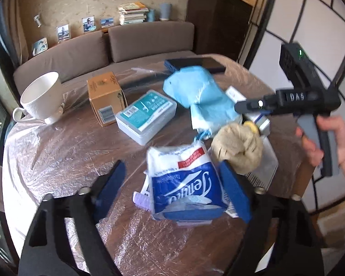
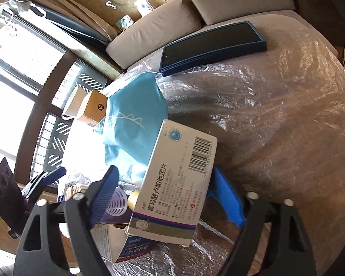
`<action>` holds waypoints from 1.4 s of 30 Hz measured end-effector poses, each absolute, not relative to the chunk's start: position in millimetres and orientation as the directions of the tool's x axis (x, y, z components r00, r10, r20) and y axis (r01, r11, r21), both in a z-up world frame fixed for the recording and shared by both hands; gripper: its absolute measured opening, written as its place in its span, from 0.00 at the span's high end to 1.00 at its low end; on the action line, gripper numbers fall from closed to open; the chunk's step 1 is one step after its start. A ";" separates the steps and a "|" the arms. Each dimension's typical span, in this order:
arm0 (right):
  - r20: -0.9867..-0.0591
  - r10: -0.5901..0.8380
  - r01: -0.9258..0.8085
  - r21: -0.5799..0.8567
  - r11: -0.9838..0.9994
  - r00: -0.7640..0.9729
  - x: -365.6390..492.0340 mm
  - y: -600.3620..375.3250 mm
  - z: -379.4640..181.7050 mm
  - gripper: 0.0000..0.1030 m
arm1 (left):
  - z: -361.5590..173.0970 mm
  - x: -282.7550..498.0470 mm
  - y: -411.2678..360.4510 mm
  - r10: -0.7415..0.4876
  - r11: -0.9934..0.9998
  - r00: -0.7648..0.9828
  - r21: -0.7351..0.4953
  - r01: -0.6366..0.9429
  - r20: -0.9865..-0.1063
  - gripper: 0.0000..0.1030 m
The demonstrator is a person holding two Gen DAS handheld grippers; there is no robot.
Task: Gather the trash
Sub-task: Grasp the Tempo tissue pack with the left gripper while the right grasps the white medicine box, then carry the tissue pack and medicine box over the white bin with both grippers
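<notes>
In the left wrist view a blue-and-white tissue pack (image 1: 186, 179) lies on the plastic-covered table (image 1: 69, 151) between the blue fingers of my open left gripper (image 1: 172, 179). A crumpled tan wad (image 1: 239, 147) and a crumpled light-blue bag (image 1: 200, 92) lie just beyond it. My right gripper (image 1: 243, 108) comes in from the right over the pile. In the right wrist view my right gripper (image 2: 165, 179) stands open around a white medicine box (image 2: 174, 184) with a barcode. The blue bag (image 2: 133, 124) lies behind the box. An open carton (image 2: 117, 241) lies under it.
A white cup (image 1: 42, 97), a brown cardboard box (image 1: 105, 99) and a clear plastic box with a teal label (image 1: 147, 115) stand on the table's left half. A dark blue flat case (image 2: 211, 46) lies at the far edge. A brown sofa (image 1: 103, 50) stands behind the table.
</notes>
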State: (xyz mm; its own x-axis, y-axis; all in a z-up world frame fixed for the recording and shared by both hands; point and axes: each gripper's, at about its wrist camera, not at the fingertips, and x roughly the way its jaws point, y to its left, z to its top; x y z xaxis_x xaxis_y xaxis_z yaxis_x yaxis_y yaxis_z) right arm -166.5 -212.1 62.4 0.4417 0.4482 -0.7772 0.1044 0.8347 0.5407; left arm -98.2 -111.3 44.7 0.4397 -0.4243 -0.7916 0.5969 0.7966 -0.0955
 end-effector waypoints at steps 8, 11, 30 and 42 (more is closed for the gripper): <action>-0.746 0.452 0.077 0.553 0.830 0.490 -177.3 -219.9 74.4 0.51 | 50.7 -103.0 -106.4 -0.432 0.807 0.464 -0.103 0.581 -0.773 0.50; -0.728 0.444 0.070 0.555 0.829 0.522 -182.1 -223.5 85.3 0.51 | 57.5 -106.0 -99.7 -0.419 0.833 0.502 -0.099 0.545 -0.756 0.50; -0.704 0.378 -0.093 0.409 0.908 0.601 -248.2 -185.2 144.8 0.51 | 84.4 -146.1 -84.0 -0.380 0.907 0.605 -0.155 0.391 -0.700 0.50; -0.759 0.320 -0.124 0.306 0.944 0.567 -305.3 -156.1 139.1 0.51 | 74.6 -189.6 -91.9 -0.317 0.936 0.596 -0.142 0.321 -0.738 0.50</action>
